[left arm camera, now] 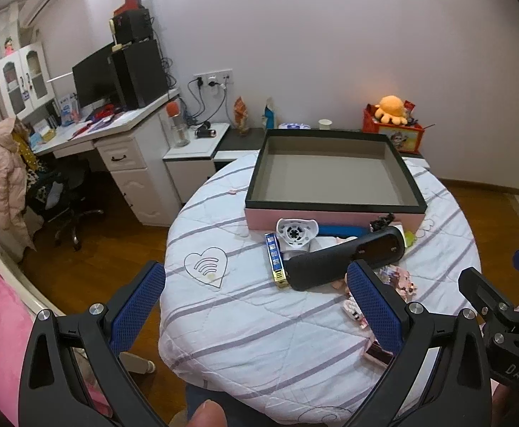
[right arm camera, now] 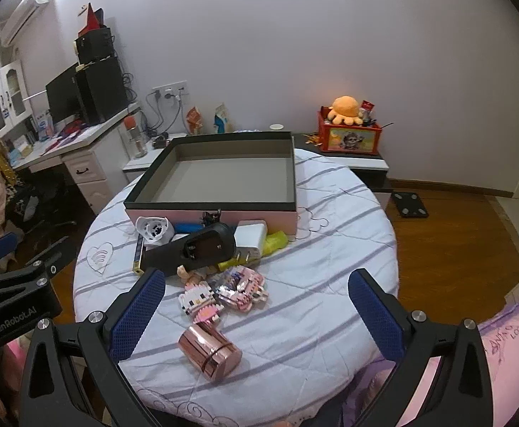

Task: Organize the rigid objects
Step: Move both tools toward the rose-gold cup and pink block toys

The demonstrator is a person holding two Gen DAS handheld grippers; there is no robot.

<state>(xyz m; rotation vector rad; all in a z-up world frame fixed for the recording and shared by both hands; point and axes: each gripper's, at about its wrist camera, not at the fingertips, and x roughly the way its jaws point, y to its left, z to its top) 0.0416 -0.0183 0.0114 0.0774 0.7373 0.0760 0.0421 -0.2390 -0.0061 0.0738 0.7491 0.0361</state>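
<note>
Both the left gripper [left arm camera: 255, 302] and right gripper [right arm camera: 255, 307] hover wide open and empty before the clutter, since the shallow pink, black-rimmed box [right arm camera: 223, 174] sits empty behind it.

An open, hollow box [left arm camera: 334, 174] sits at the far edge of the round worktop [left arm camera: 259, 320]. A black case [left arm camera: 344, 261] lies just before it. The left gripper [left arm camera: 255, 306] hovers over the near edge, jaws wide apart.

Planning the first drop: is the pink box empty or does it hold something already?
Empty. The pink box shows a bare grey floor in both views; all items lie on the table outside it.
</note>
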